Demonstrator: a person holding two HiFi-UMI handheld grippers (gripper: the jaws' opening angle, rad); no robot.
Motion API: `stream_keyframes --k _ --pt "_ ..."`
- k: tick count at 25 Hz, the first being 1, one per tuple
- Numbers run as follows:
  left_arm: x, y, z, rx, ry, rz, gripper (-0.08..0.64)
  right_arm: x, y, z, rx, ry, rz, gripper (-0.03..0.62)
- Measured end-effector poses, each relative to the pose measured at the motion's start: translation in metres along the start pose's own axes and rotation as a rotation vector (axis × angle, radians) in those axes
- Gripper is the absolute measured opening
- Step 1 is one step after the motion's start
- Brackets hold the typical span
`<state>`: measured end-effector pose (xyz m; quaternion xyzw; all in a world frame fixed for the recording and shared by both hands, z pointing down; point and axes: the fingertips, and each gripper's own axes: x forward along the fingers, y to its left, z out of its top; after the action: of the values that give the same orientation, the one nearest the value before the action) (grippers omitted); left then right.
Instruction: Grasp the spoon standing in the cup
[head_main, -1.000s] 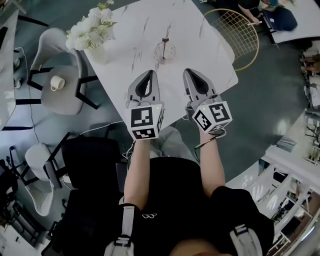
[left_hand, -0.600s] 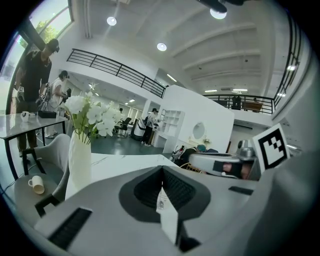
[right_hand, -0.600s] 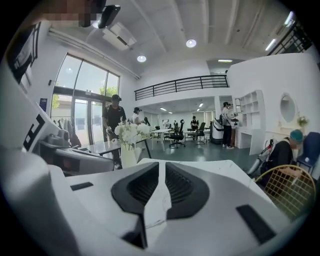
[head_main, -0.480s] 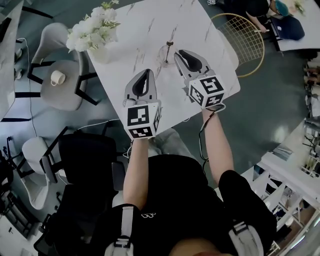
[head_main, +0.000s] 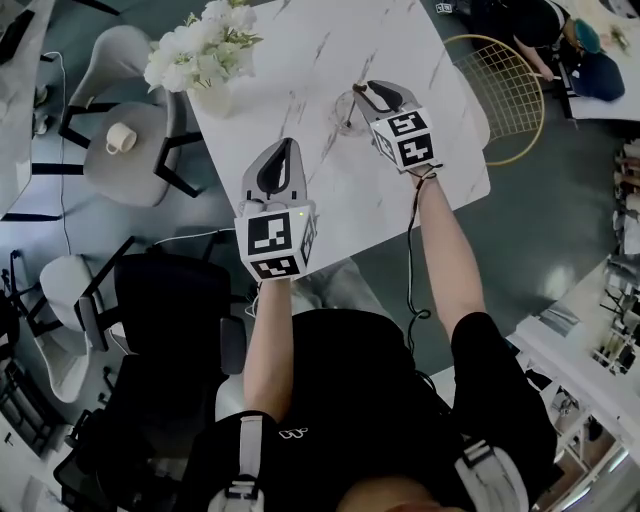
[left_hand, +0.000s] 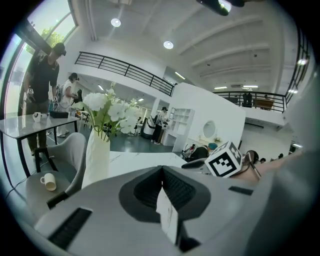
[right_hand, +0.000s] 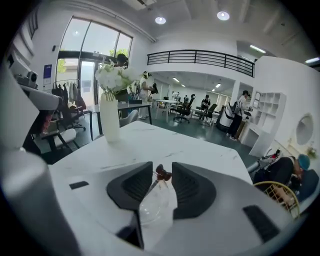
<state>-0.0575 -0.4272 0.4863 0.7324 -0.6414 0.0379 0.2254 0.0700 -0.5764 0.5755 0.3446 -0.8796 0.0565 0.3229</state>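
A clear glass cup (head_main: 345, 110) stands on the white marble table (head_main: 300, 40). In the right gripper view the cup (right_hand: 154, 209) sits low between the jaws, and the spoon (right_hand: 162, 174) stands in it, its dark top level with the pads. My right gripper (right_hand: 162, 169) (head_main: 365, 92) is over the cup. Its jaws are opening, with the spoon's top between them and a gap on each side. My left gripper (head_main: 284, 148) (left_hand: 162, 169) hovers over the table's near part, shut with nothing in it.
A white vase of white flowers (head_main: 205, 55) (right_hand: 110, 117) stands at the table's far left. A gold wire chair (head_main: 505, 90) is to the right of the table, and a grey chair holding a mug (head_main: 118, 138) to the left. The table's near edge lies just below the left gripper.
My right gripper has moved forward to the cup, and its jaws have gone from shut to open around the spoon's top. The left gripper has barely moved.
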Motion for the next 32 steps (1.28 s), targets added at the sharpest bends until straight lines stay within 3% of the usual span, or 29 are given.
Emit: stream_keyframes --k 7,15,21,32 --pt "0.003 0.002 -0.003 0.002 0.015 0.000 0.017 0.026 -0.001 -0.019 -0.022 0.067 0.058 0.141" --pt "0.002 0.009 -0.007 -0.010 0.022 0.007 0.017 0.026 -0.001 -0.020 0.006 0.043 0.073 0.133" --pt "0.000 0.009 -0.005 -0.012 0.018 0.001 0.017 0.021 0.004 -0.015 -0.046 0.044 0.061 0.121" --pt "-0.008 0.001 -0.001 -0.009 -0.001 -0.029 0.017 -0.026 0.006 0.021 -0.033 -0.097 -0.023 0.117"
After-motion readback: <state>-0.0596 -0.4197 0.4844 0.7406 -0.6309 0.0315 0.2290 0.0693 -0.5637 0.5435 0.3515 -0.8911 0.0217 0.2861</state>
